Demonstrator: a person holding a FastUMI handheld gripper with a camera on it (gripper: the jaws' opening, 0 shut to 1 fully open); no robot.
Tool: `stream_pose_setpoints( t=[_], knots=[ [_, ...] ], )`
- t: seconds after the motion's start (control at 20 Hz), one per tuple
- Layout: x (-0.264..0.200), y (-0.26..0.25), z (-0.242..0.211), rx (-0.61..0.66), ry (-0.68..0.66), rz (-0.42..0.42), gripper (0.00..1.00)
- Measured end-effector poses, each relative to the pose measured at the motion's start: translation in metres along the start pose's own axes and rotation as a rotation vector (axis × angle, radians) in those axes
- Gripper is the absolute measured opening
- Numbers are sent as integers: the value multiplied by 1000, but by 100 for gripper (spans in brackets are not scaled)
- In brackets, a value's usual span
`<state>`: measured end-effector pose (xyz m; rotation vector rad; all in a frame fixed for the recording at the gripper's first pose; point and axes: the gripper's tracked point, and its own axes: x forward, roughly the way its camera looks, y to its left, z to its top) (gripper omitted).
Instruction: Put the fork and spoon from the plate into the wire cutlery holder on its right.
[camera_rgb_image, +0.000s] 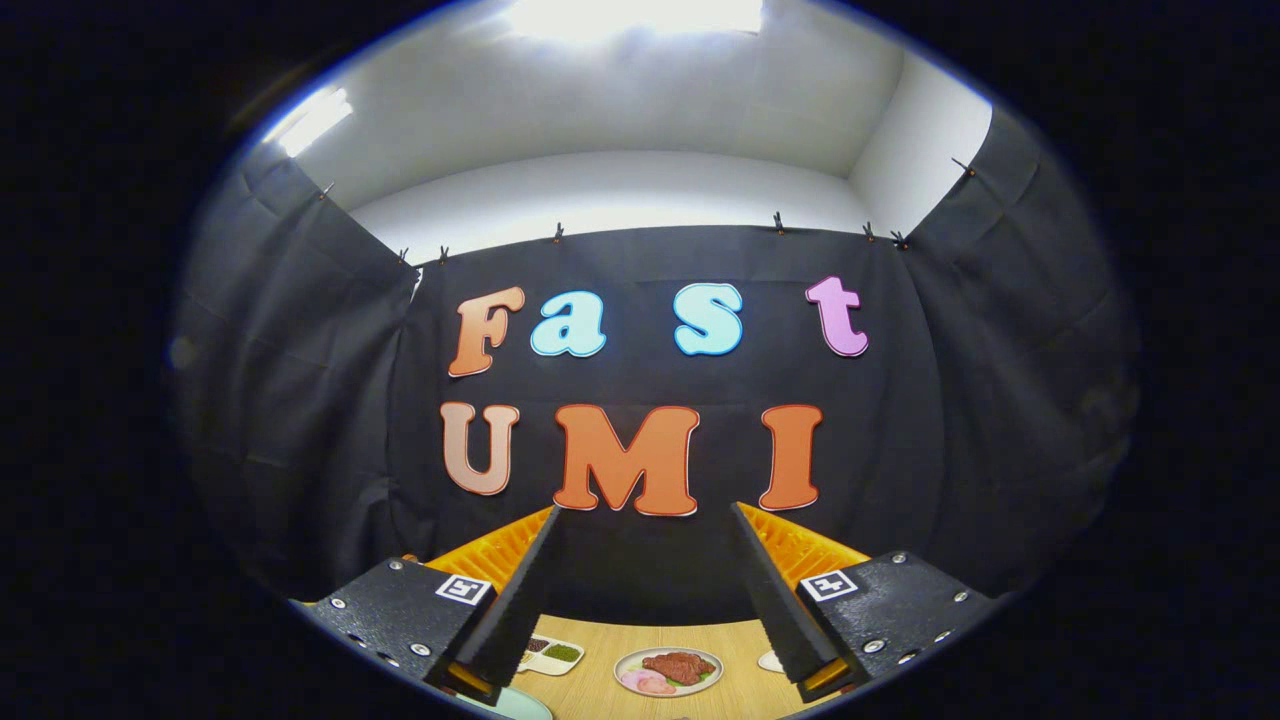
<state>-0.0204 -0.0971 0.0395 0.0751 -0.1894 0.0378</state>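
My gripper (645, 515) is open, its two fingers spread wide with nothing between them, pointing up toward the booth's back wall. Far below, between the finger bases, a wooden table (600, 685) shows with a round plate (668, 671) printed with meat and greens. A pale plate rim (510, 706) peeks out under the left finger. Fork, spoon and wire cutlery holder are hidden from this angle.
A small white dish (552, 654) with dark and green portions lies left of the printed plate. Another small white item (770, 661) sits to the plate's right, half hidden by the right finger. Black cloth walls close in the booth on three sides.
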Motion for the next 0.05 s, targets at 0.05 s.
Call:
stream_pose_setpoints(
  t=[0.05],
  knots=[
    [-1, 1, -2, 5, 6, 3, 96]
  ],
)
